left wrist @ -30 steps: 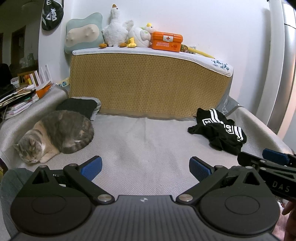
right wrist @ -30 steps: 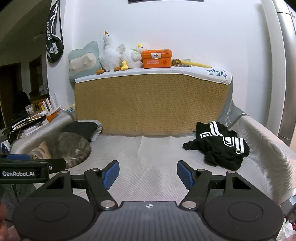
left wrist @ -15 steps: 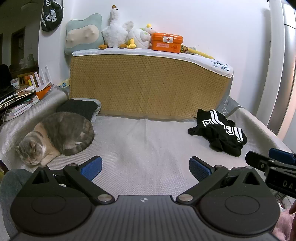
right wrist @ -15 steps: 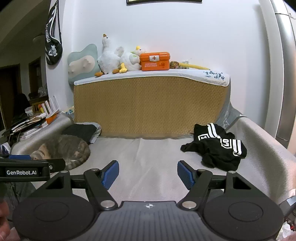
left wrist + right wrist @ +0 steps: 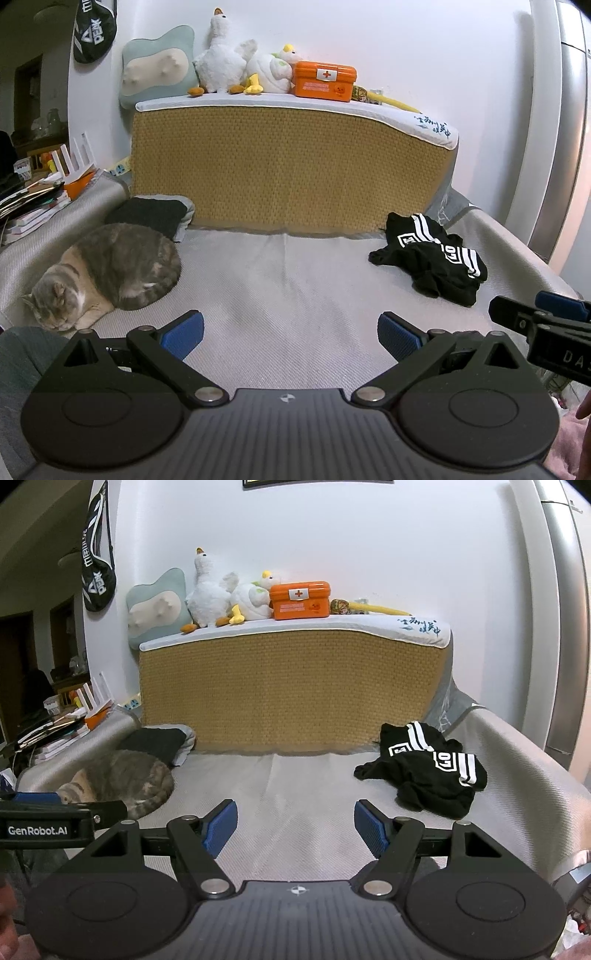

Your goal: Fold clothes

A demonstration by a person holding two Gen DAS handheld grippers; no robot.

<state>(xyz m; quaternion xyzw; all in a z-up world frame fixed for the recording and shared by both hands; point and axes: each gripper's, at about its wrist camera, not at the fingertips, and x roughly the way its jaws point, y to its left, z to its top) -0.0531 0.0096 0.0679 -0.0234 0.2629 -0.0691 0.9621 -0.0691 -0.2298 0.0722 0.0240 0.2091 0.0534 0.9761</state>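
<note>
My left gripper (image 5: 290, 334) has its blue pads spread wide with nothing between them, only the grey cover (image 5: 280, 291) of the bed showing through the gap. My right gripper (image 5: 295, 829) is the same: jaws wide apart, empty, hanging over bare cover. Neither touches any cloth.

Ahead of my right fingers and off to their right lies the black garment (image 5: 424, 771) with white stripes, crumpled in a heap near the woven yellow headboard (image 5: 291, 686). From my left fingers it sits further to the right, well apart. Off to the left of both, a cat (image 5: 110, 269) sleeps curled on the cover, with a dark folded cloth (image 5: 153, 214) just behind it.

I judge this the very start: the reach has not begun. Next I need to bring both grippers forward and right to the heap, find an edge or shoulder, pinch it, and spread the garment flat on the open cover, clear of the cat.
</note>
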